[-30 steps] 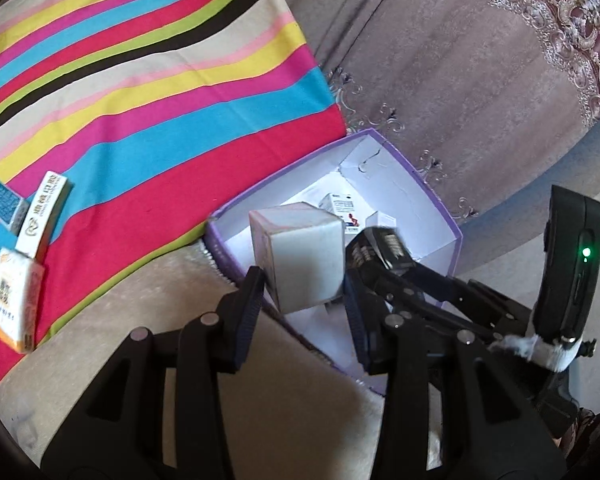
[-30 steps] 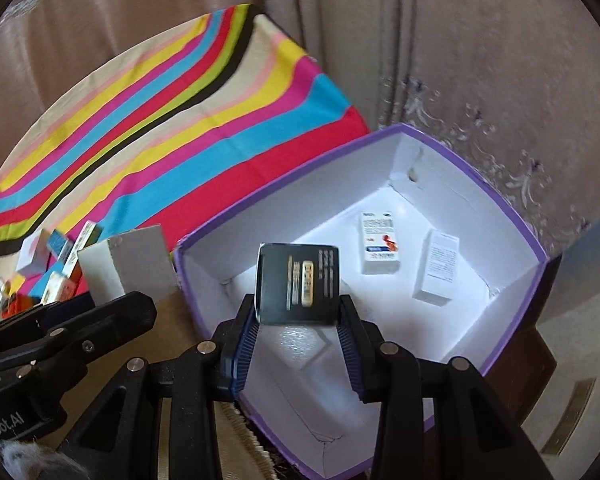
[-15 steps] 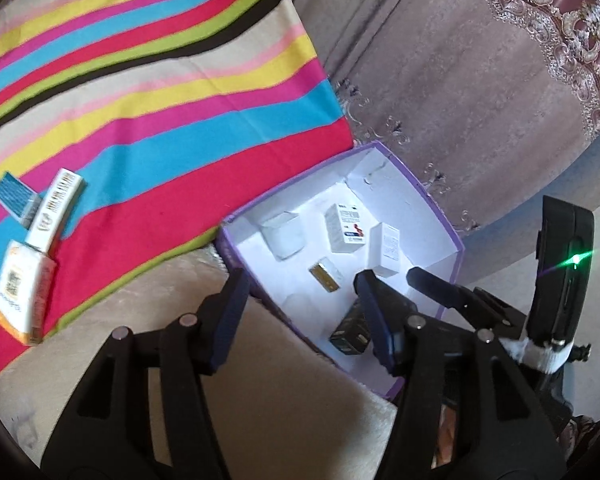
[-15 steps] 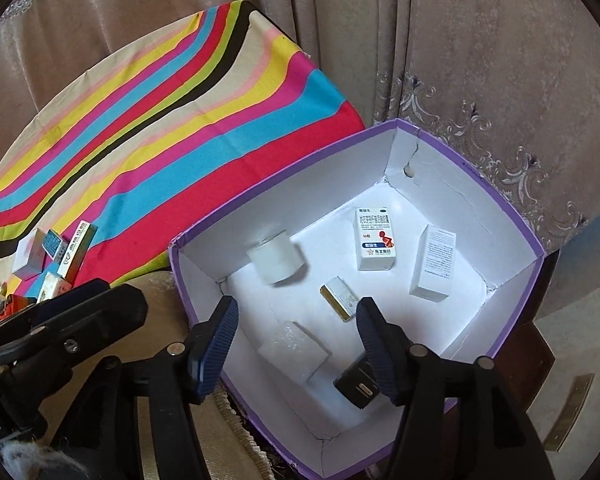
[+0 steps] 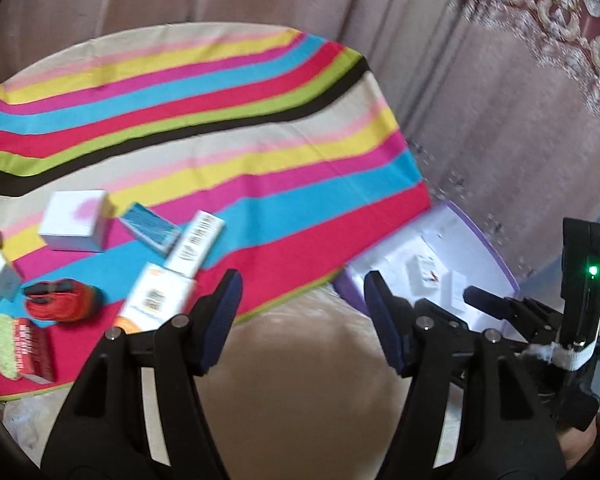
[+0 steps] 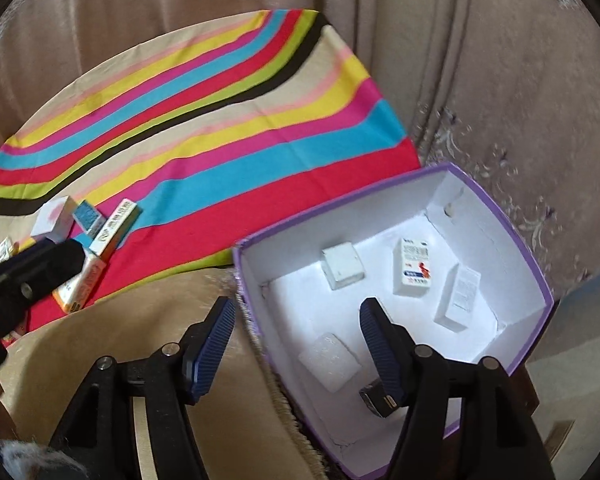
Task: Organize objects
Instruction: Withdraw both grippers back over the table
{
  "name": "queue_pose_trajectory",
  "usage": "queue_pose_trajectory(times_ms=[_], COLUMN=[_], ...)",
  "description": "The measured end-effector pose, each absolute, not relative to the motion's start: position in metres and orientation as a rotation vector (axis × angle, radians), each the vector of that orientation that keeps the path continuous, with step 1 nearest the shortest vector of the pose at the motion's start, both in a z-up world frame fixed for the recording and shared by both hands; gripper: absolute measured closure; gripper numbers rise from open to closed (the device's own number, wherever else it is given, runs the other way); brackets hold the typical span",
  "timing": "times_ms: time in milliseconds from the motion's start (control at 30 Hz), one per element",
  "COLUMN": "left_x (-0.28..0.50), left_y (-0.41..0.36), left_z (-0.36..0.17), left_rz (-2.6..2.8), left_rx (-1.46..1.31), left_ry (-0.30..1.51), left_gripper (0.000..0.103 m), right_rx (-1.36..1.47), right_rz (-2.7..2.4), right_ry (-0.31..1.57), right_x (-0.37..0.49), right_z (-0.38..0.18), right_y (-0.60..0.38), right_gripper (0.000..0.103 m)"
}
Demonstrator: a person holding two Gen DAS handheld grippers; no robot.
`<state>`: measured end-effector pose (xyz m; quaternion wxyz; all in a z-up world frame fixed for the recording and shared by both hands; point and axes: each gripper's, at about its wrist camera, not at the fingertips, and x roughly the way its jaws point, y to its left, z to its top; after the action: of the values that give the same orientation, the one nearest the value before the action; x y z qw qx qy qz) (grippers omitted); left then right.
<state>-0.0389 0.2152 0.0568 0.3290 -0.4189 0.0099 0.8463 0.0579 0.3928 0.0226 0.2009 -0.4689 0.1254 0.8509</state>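
The left gripper [image 5: 302, 316] is opening, jaws spread and empty above small cartons [image 5: 196, 242] that lie blurred on the striped cloth [image 5: 260, 128]. The right gripper [image 6: 296, 344] is opening too, nothing between its pads, straddling the purple-edged white box [image 6: 536, 280]; one finger half hides a dark pack [image 6: 376, 398] inside, beside white cartons [image 6: 414, 266].

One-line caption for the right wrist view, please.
Empty right tool, opening, over the rim of the purple-edged box holding small cartons; striped cloth behind.
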Motion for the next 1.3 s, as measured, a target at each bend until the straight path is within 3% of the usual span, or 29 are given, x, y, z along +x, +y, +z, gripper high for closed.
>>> queue_pose_trajectory(times_ms=[767, 1300], left_x=[-0.099, -0.164], left_y=[0.018, -0.094], left_z=[0.039, 0.014], left_rz=[2.588, 2.763], left_rx=[-1.224, -1.376], left_ry=[-0.311, -0.55], left_gripper=[0.023, 0.014], right_rx=[-1.577, -1.659], right_rz=[2.555, 2.451], right_ry=[0.099, 0.296], right_x=[-0.068, -0.134], right_z=[0.006, -0.028], right_y=[0.284, 0.284], right_gripper=[0.033, 0.033])
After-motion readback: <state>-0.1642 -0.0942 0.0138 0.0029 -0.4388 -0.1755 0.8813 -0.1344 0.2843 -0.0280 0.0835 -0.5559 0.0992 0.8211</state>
